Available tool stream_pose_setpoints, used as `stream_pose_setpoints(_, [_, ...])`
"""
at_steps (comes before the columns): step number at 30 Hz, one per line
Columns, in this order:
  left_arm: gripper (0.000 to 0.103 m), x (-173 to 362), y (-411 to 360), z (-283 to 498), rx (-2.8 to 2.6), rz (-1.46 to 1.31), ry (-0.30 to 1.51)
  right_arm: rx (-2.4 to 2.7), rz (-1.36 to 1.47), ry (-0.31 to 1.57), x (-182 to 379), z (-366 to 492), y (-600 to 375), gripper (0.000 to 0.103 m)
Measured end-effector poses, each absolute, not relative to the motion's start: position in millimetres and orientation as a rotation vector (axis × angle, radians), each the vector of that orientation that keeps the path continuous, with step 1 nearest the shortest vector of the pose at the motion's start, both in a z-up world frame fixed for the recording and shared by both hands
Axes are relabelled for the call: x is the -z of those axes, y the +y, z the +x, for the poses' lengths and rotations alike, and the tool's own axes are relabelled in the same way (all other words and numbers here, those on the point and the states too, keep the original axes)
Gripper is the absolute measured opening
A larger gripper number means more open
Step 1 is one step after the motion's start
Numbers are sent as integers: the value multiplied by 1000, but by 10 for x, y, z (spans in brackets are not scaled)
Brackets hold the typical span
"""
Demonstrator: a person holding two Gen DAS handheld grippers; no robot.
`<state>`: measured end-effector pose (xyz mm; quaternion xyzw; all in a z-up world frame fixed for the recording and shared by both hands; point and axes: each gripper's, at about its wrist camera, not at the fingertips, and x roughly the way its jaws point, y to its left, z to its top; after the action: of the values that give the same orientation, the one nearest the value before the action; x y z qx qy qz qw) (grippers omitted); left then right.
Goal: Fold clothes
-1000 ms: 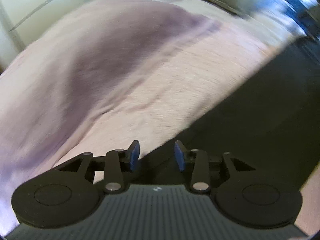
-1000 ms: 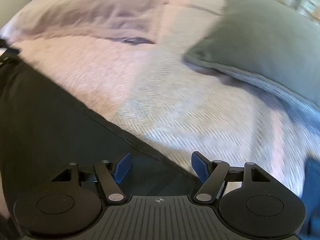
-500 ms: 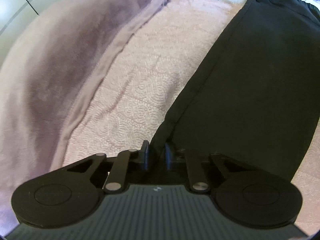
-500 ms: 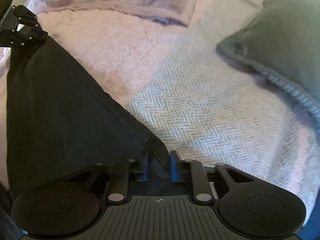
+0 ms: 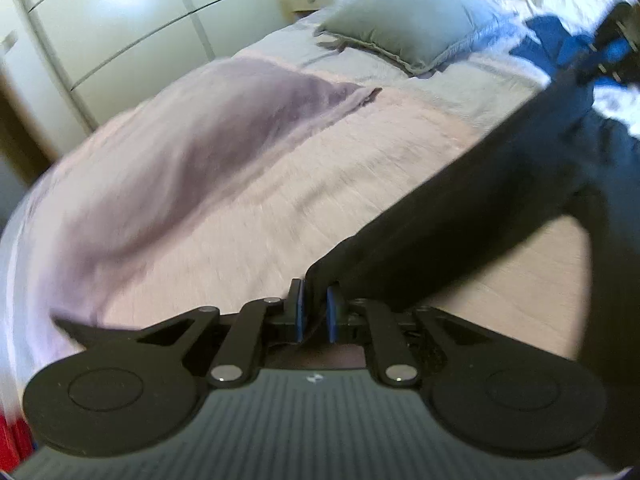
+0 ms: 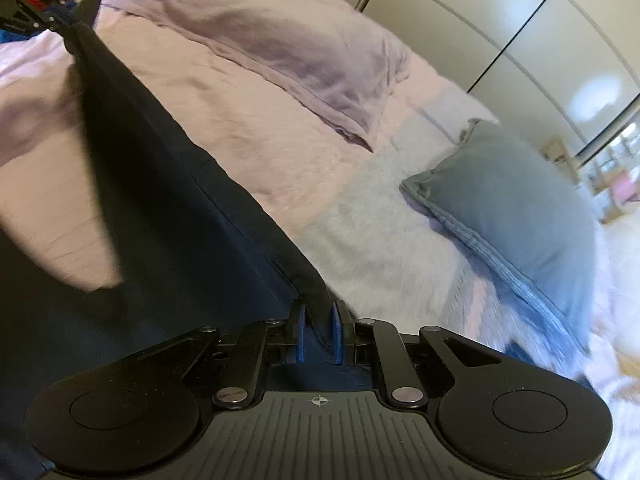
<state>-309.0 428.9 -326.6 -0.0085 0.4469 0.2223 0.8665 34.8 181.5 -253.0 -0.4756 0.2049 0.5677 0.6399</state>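
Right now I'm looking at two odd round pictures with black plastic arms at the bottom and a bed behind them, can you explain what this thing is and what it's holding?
There is no robot here. A person holds a hand tool in each hand, and each tool carries a wide-angle camera looking forward along its two blue-padded fingers. One picture comes from the left gripper, the other from the right gripper.

Both are shut on the same dark garment, each pinching one end, so it hangs stretched between them above the bed. In each picture the other tool shows small at the far end of the cloth.

Below lies a pale pink bedspread with a mauve blanket on it, and a grey cushion farther along. White wardrobe doors stand behind.
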Motion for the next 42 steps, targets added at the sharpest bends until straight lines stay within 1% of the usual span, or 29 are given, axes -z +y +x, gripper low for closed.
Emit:
stream_pose_setpoints(3, [10,3334,3927,-3406,-537,-198,968,-1268,-1098,542,2548,-97,1291,12])
stream_pose_setpoints(6, [10,3401,3565,-3723,-606,-379,995,-1223,-1139,678,2785,-448,860,15])
stream_pose_setpoints(9, [10,3469,3202,-4039,-673,-563,1016,-1098,-1265,796,3141,-720,588,16])
stream_pose_setpoints(11, [11,3514,2961,-4250,-716,-686,1027,-1070,-1227,848,3197,-745,473,17])
stream_pose_setpoints(12, [15,3523,2917,-4306,-746,-734,1011,-1055,-1208,874,3224,-757,416,19])
stream_pose_setpoints(13, [20,3529,2924,-4335,-784,-774,984,-1042,-1168,905,3235,-743,366,26])
stream_pose_setpoints(14, [21,3538,2945,-4367,-827,-809,955,-1030,-1075,946,3204,-660,336,31])
stream_pose_setpoints(15, [22,3550,2968,-4412,-878,-853,917,-1017,-981,985,3173,-577,306,41])
stream_pose_setpoints(16, [22,3565,2995,-4449,-924,-901,877,-1000,-888,1016,3140,-490,278,45])
stream_pose_setpoints(19, [24,3585,3041,-4562,-1053,-1031,762,-918,-610,1067,3028,-182,145,48])
stream_pose_setpoints(21, [27,3602,3059,-4640,-1135,-1106,673,-864,-404,1140,3000,54,35,48])
stream_pose_setpoints(24, [28,3661,3126,-4735,-1226,-1181,572,-790,-111,1230,3011,419,-163,48])
stream_pose_setpoints(27, [28,3740,3221,-4829,-1297,-1260,473,-750,76,1274,3073,685,-276,48])
stream_pose_setpoints(29, [30,3783,3313,-4898,-1325,-1306,411,-738,146,1279,3099,781,-336,48])
stream_pose_setpoints(34, [31,3975,3547,-4853,-1351,-1369,369,-679,295,1294,3271,995,-446,48])
stream_pose_setpoints(35, [29,4016,3580,-4843,-1348,-1379,362,-664,331,1296,3318,1036,-472,48])
stream_pose_setpoints(36, [25,4057,3612,-4838,-1344,-1390,354,-643,370,1296,3351,1074,-504,48])
stream_pose_setpoints(37, [7,4080,3621,-4847,-1329,-1389,338,-618,409,1290,3370,1115,-547,48])
stream_pose_setpoints(38, [3,4075,3629,-4853,-1309,-1370,327,-594,447,1283,3389,1155,-589,48])
stream_pose_setpoints(42, [4,3989,3607,-4820,-1263,-1273,350,-529,592,1252,3457,1314,-768,48])
